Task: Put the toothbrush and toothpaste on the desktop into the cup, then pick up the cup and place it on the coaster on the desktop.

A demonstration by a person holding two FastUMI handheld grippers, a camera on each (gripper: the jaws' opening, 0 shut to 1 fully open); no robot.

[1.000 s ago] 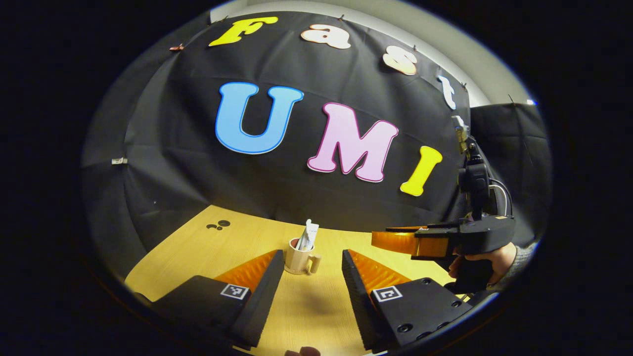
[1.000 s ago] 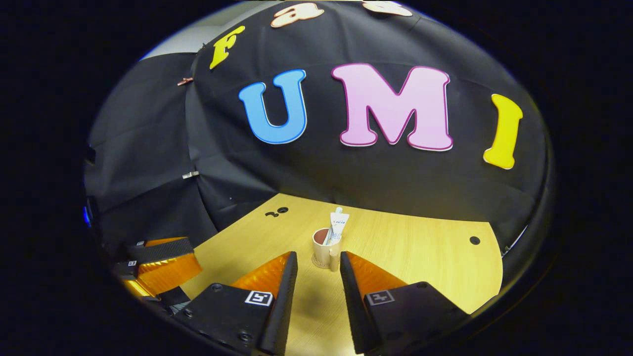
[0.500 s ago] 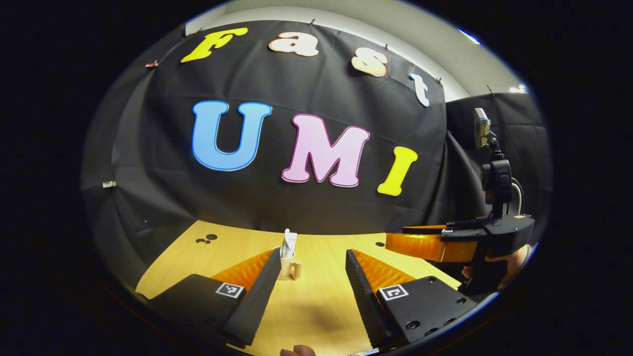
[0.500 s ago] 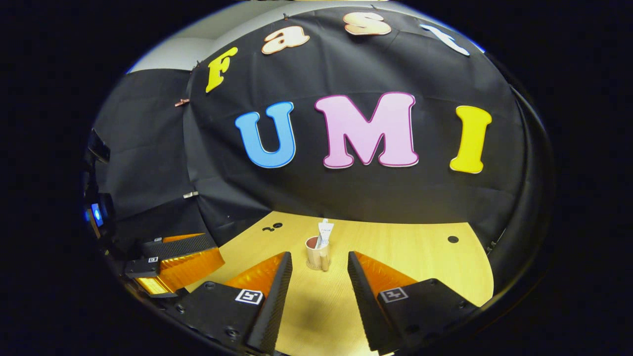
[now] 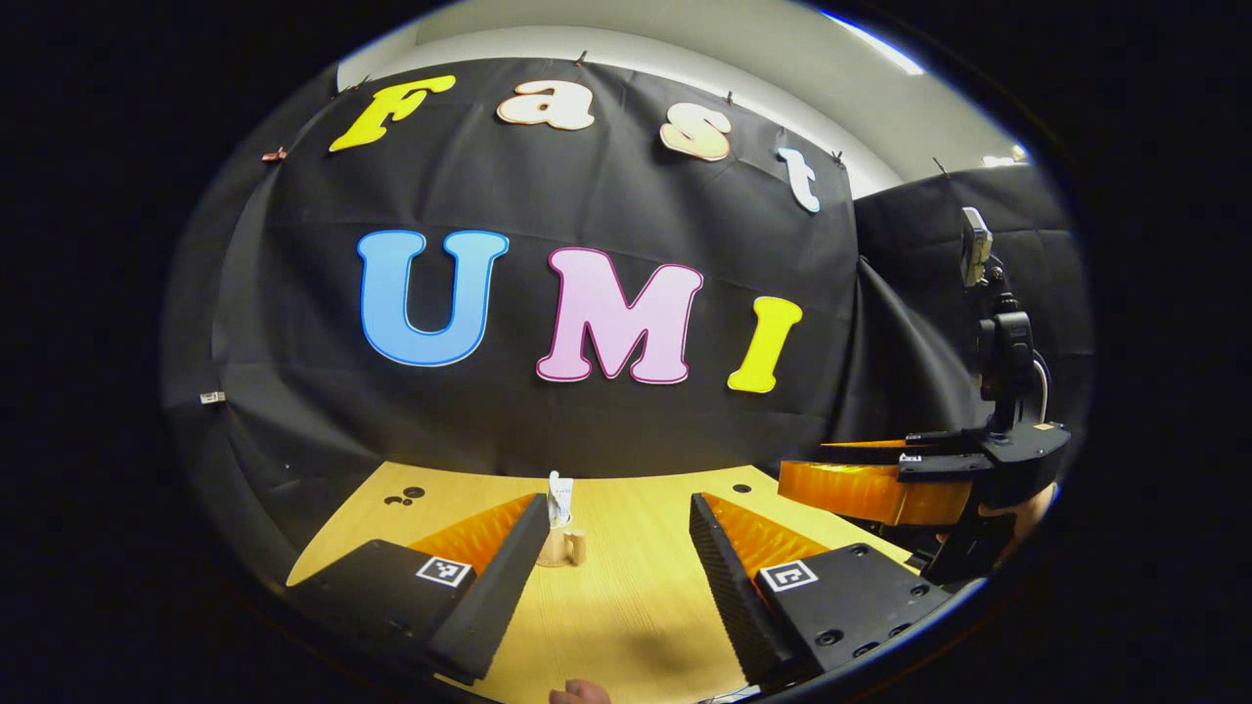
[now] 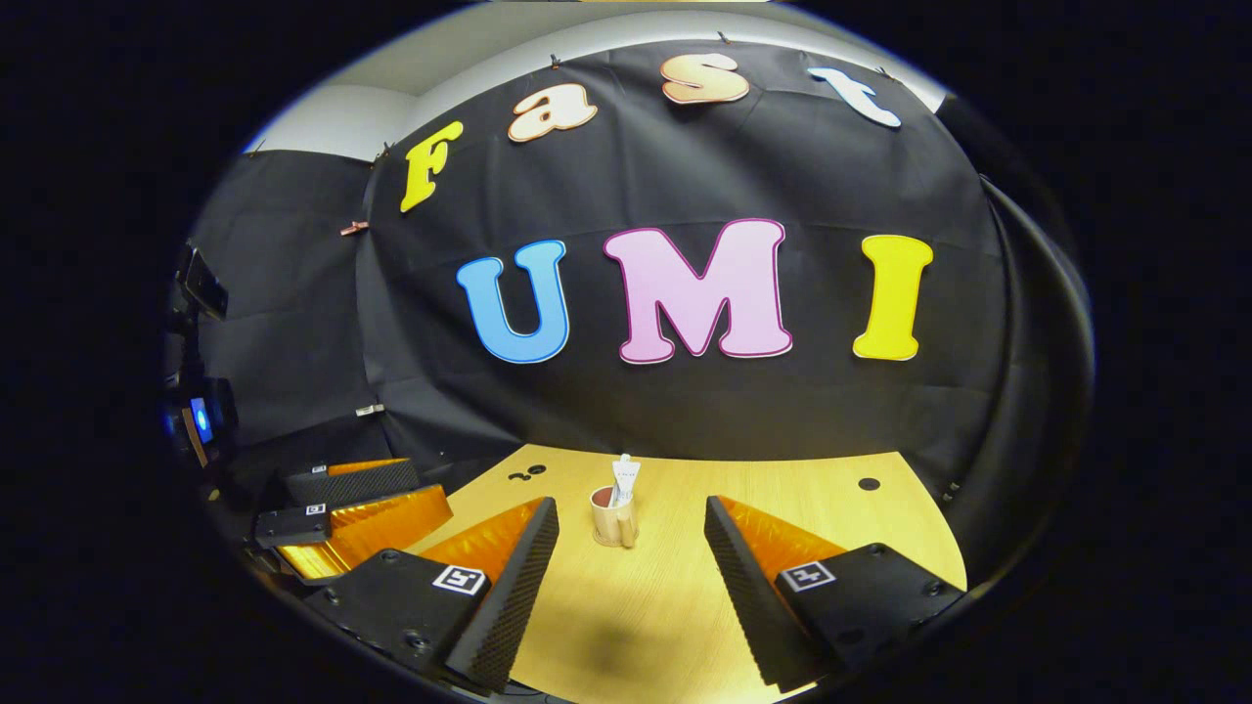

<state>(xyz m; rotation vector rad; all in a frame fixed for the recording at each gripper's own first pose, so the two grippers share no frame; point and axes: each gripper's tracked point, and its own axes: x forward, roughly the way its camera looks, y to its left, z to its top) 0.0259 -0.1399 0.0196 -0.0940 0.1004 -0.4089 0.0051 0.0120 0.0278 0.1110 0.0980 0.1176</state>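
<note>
Cup (image 6: pixel 613 522) on desktop (image 6: pixel 831 508), fingers (image 6: pixel 509 577) apart

Cup (image 6: pixel 613 522) with toothpaste (image 6: pixel 624 476) stands beyond parted fingers (image 6: pixel 509 587).

The left gripper's finger (image 5: pixel 489 577) hides part of the cup (image 5: pixel 559 546). The toothbrush is too small to pick out beside the toothpaste (image 6: pixel 624 478). The coaster cannot be made out.

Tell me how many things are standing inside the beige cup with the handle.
1 for certain: the white toothpaste tube stands upright in the beige handled cup on the wooden desktop, its top above the rim. A toothbrush may be hidden beside it; too small to tell.
</note>
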